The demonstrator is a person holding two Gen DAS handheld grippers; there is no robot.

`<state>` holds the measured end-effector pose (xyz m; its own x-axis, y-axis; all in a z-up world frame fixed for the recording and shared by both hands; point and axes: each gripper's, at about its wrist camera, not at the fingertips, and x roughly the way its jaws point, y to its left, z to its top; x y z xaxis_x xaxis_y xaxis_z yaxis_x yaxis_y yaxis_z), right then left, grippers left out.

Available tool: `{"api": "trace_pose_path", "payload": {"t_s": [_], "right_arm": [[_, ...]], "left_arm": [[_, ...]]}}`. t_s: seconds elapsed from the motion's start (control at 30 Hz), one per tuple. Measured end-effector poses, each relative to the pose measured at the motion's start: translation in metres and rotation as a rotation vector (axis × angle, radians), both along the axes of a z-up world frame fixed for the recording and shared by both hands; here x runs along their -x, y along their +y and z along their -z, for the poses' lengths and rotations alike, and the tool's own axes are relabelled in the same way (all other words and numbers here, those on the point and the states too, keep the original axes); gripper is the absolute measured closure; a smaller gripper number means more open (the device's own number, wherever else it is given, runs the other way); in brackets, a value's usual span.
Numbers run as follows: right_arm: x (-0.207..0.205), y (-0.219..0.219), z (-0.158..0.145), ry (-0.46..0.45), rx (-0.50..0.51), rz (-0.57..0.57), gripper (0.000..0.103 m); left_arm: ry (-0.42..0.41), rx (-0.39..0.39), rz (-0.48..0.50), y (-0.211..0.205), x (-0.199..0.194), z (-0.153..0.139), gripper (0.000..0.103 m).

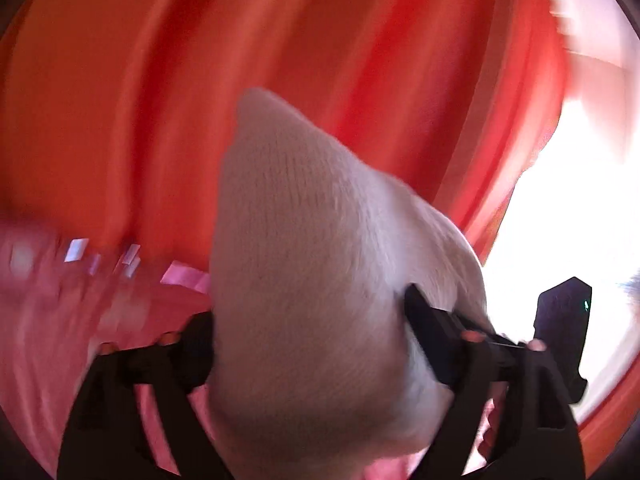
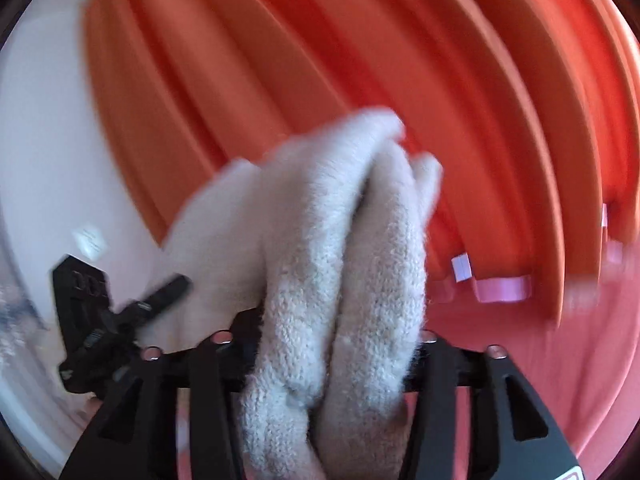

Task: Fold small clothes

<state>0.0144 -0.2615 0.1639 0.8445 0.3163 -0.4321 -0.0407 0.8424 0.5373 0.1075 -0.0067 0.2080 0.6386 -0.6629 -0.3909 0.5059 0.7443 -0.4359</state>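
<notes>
Item: white knit sock (image 1: pixel 312 260), aloft before orange curtain (image 1: pixel 160 100). Left tongs (image 1: pixel 308 332) spread inside stretched cuff; right tongs (image 2: pixel 336 344) clenched on bunched roll. Blur heavy; inside-out turn likely. Advice: keep cuff taut, draw over roll evenly.

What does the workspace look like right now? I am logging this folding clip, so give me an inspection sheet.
Surface: pink cloth-covered surface, blurred.
Job's things: white knit garment, stretched over the left gripper's fingers; a bunched part sits between the right gripper's fingers.
Clutter: nothing seen.
Grippers: left gripper spread wide inside the garment; right gripper closed on the bunched knit.
Cables: nothing seen.
Surroundings: orange-red curtain with pale tags at its hem; bright overexposed window area.
</notes>
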Motion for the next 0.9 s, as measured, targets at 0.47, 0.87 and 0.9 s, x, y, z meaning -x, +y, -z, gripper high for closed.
{"api": "trace_pose_path", "payload": {"t_s": [0.47,0.87,0.9], "right_arm": [[-0.047,0.008,0.158,0.369,-0.056,0.089,0.038],[-0.093,0.024,0.164,0.365,0.116,0.071,0.029],[-0.097,0.02,0.169,0.383,0.089,0.055,0.029]], "left_arm": [[0.368,-0.181,-0.215,0.008,-0.043,0.168,0.018],[0.542,-0.047,-0.139,0.021,-0.088,0.209,0.014],[0.574,-0.025,-0.138,0.022,-0.093,0.217,0.011]]}}
